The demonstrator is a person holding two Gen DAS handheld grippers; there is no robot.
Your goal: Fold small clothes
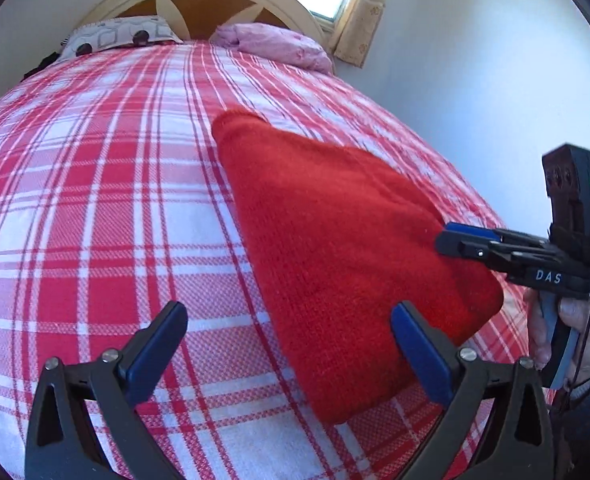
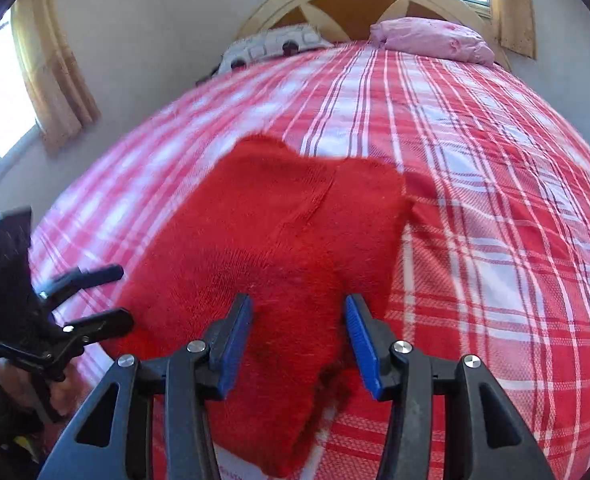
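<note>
Currently, items read from left to right:
Left gripper (image 1: 289, 350): black two-finger tool with blue pads, spread wide and holding nothing; it hovers over the bed at the garment's near-left edge.
Garment: red knitted small garment (image 1: 335, 248), lying flat on the red-and-white plaid bedspread (image 1: 95, 200), already doubled over by the look of its thick rounded edges.
Garment axis: judged to run from the near end by the tools toward the headboard, narrowing at the far end.
Right gripper (image 2: 299, 340): same type, partly spread; the garment's near edge lies between and beneath the pads, but no pinch is visible. From the left wrist view its tips sit at the garment's right edge.
Key relation: the garment lies ahead of both tools, between them. The right gripper is nearer, directly over the cloth; the left stands just beside it.
Next move (judgement): a fold along the long axis calls for gripping the near corners.
Far background: patterned grey pillow (image 1: 119, 34) and pink pillow (image 1: 279, 44) against the arched headboard.
</note>
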